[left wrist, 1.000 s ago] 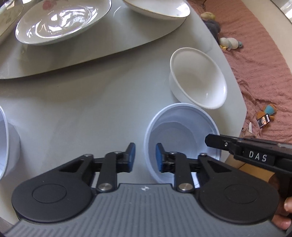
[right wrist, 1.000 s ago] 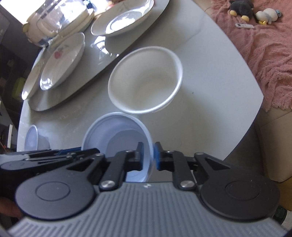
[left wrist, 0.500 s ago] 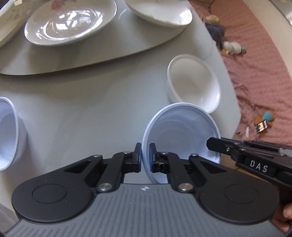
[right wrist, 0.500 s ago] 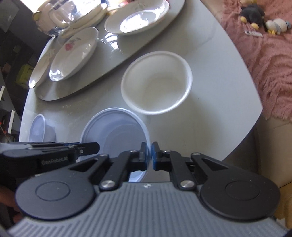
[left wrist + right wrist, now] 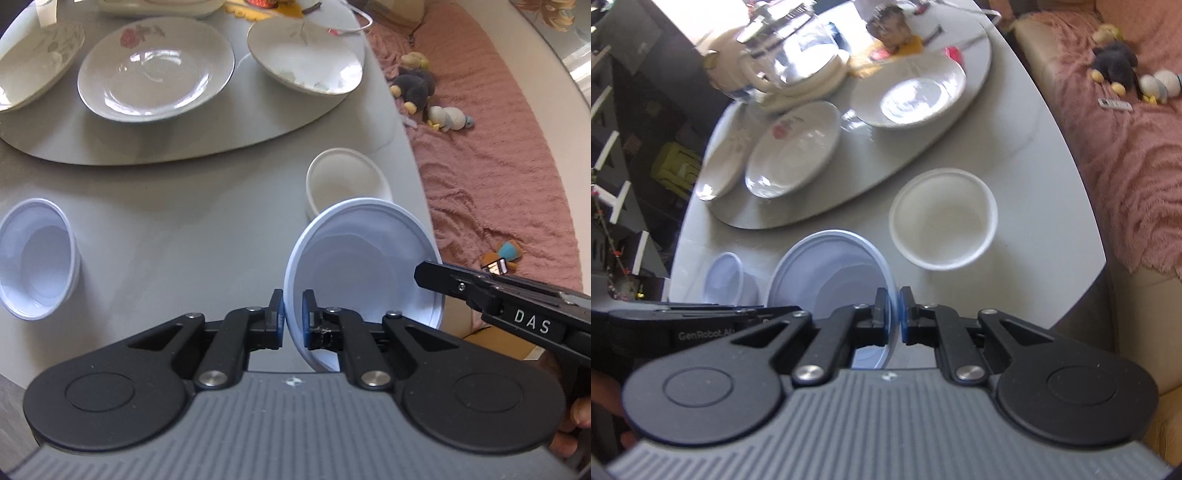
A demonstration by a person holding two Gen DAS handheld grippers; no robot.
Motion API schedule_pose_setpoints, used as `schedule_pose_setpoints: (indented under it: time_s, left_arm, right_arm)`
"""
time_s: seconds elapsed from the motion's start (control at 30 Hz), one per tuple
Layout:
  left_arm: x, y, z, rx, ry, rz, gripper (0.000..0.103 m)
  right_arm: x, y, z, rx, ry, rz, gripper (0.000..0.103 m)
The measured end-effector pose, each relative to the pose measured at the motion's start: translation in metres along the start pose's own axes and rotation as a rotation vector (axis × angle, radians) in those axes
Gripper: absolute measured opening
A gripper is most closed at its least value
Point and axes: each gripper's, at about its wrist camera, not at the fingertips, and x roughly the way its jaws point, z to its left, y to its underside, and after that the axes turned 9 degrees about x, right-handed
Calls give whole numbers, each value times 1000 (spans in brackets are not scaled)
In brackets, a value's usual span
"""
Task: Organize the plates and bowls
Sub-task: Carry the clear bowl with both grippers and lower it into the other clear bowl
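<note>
Both hand-held grippers pinch one pale blue bowl, lifted clear of the grey worktop (image 5: 192, 206). Left hand-held gripper (image 5: 293, 320) clamps the blue bowl (image 5: 362, 258) at its 9 o'clock rim; right hand-held gripper (image 5: 894, 314) clamps the 3 o'clock rim. White bowl (image 5: 943, 218) sits just beyond at 12 o'clock; 2nd blue bowl (image 5: 37, 258) well apart at 9 o'clock. Plates (image 5: 155, 74) on the lazy Susan (image 5: 110, 147).

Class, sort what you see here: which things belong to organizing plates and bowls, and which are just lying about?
Belongs to the job:
- pale blue plastic bowl held by both grippers
- second pale blue plastic bowl
- white round bowl
- rose-patterned white china plate

Lying about:
- stuffed toys
- pink blanket
- silver teapot
</note>
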Motion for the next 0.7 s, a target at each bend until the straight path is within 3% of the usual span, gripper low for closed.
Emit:
schedule_pose_setpoints:
  time_s: [0.27, 0.5, 0.7]
  left_arm:
    - [-39, 6, 16, -30, 3, -39, 10]
    - [-59, 8, 56, -55, 34, -63, 10]
    - [-78, 7, 87, -61, 18, -92, 10]
  right_arm:
    - [-13, -2, 31, -45, -26, -7, 11]
    - [-3, -3, 59, -16, -64, 15, 11]
    - [9, -4, 93, -31, -60, 17, 11]
